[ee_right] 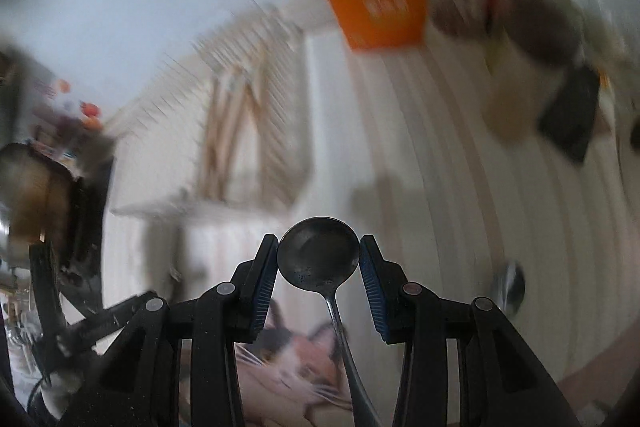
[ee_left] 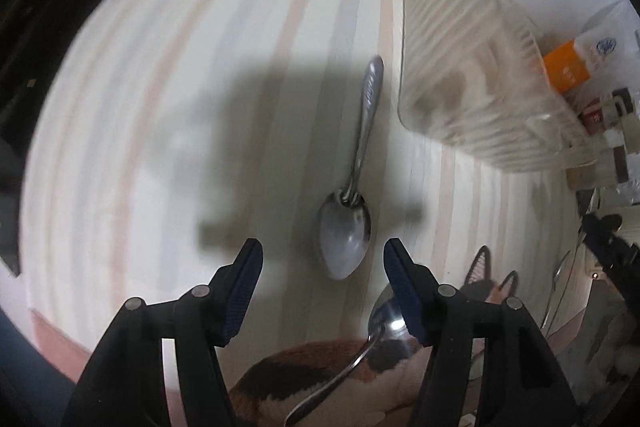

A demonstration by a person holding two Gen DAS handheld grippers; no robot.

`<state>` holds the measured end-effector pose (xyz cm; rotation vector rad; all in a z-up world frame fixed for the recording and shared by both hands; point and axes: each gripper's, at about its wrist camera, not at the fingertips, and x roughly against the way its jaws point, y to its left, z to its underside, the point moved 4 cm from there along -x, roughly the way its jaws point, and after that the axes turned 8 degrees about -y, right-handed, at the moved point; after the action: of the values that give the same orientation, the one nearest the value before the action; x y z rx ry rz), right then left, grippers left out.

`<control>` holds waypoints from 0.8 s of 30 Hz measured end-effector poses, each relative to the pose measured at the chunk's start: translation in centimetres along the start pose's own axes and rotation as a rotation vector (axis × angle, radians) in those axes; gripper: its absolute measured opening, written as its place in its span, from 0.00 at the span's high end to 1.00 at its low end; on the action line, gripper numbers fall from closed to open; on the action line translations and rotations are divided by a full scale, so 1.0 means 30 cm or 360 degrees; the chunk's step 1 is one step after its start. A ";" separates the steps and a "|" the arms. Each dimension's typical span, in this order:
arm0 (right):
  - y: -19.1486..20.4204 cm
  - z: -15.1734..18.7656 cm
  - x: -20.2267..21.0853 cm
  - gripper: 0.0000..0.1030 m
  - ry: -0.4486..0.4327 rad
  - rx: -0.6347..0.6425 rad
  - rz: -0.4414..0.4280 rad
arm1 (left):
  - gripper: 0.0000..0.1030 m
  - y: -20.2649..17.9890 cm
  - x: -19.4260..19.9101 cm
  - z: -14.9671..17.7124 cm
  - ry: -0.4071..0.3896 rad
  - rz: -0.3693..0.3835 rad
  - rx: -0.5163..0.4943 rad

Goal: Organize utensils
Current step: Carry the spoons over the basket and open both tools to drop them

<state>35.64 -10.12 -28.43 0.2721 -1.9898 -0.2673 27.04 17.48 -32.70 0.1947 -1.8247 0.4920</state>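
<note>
The tablecloth (ee_left: pixel 200 67) carried pale cream, pink and blue-grey stripes. At centre frame lay a silver spoon (ee_left: pixel 348 227). Lower in the frame, a mat (ee_left: pixel 304 379) showed a white, brown and orange cat. At the upper right stood an orange-and-white carton (ee_right: pixel 380 3). The fingertips (ee_left: pixel 404 291) had dark blue ribbed pads.

my left camera looks steeply down along its fingers, close over the striped table (ee_left: pixel 200 87). my right camera faces forward and low across that table. both catch the clear rack (ee_left: pixel 472 67) and orange-labelled package (ee_right: pixel 376 7).
</note>
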 end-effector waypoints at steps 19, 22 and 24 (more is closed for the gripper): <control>-0.025 0.055 0.023 0.58 0.0001 0.0067 0.0101 | 0.70 -0.132 -0.035 0.042 -0.0031 -0.0249 -0.0347; -0.013 0.046 0.044 0.58 -0.0014 0.0085 0.0074 | 0.70 -0.091 0.010 0.103 -0.0045 -0.0245 -0.0299; -0.003 0.041 0.054 0.58 -0.0019 0.0091 0.0052 | 0.70 -0.071 0.046 0.133 -0.0061 -0.0247 -0.0275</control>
<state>33.85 -10.62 -27.57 0.2747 -2.0140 -0.1919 23.93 14.02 -31.85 0.2266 -1.8619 0.2222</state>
